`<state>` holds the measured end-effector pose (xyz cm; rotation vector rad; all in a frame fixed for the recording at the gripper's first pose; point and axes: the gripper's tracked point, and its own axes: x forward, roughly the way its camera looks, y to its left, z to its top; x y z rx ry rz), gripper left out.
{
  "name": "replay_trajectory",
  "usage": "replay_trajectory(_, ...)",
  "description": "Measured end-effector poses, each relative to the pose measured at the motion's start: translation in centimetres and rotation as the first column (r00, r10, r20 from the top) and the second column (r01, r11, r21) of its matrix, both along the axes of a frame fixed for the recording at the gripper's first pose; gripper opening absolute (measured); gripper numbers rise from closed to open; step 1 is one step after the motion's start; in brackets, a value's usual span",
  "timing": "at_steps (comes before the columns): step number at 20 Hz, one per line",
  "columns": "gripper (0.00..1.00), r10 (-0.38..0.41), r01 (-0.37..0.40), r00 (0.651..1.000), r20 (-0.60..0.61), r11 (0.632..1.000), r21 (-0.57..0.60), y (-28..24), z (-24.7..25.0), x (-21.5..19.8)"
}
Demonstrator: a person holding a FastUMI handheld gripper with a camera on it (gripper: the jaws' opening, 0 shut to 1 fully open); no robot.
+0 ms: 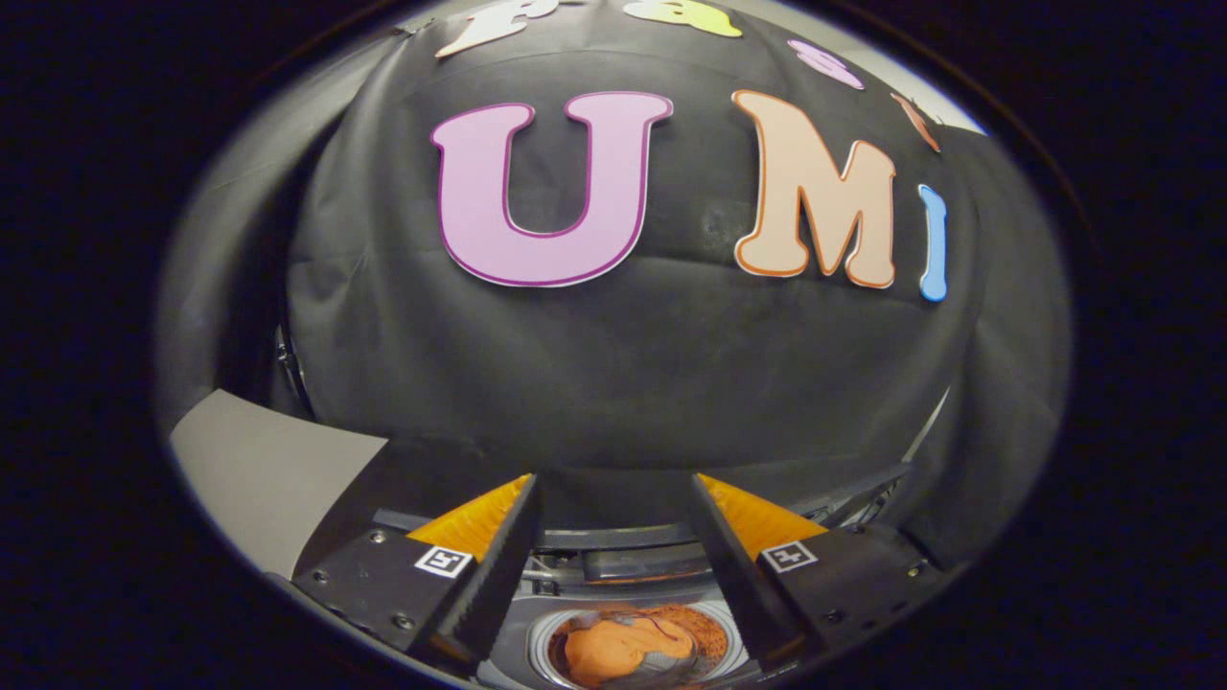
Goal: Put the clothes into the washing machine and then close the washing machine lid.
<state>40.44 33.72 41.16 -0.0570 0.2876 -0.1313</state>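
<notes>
Gripper [613,503] hangs above the washing machine [537,628], jaws apart and empty; orange clothes [613,650] lie inside the round drum, low between the two fingers; machine's back edge runs just ahead of them, black cloth wall [613,364] beyond; grey tabletop [259,470] at left

Clothes [628,644] in washing machine drum [543,644]: orange, one piece plain, another behind it orange with fine dark speckle pattern; a small grey patch at the lower right. Drum rim: pale grey-white with ribbing. Washing machine top [623,561]: dark grey to black. Panel [264,470] left of the gripper [613,508]: flat light grey. Booth wall cloth [613,374]: black.
</notes>
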Motion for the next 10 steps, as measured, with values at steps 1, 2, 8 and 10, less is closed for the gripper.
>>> replay_trajectory(1,0.94,-0.001,0.001,1.0,0.002,1.0,-0.001,-0.02,0.01,0.0)
replay_trajectory(2,0.94,-0.004,0.004,1.0,0.007,1.0,-0.002,-0.04,0.05,-0.01)
replay_trajectory(8,0.94,-0.011,0.011,1.0,0.016,1.0,0.005,0.0,0.04,-0.06)
replay_trajectory(10,0.94,-0.013,0.013,1.0,0.009,1.0,0.006,-0.07,0.01,-0.18)
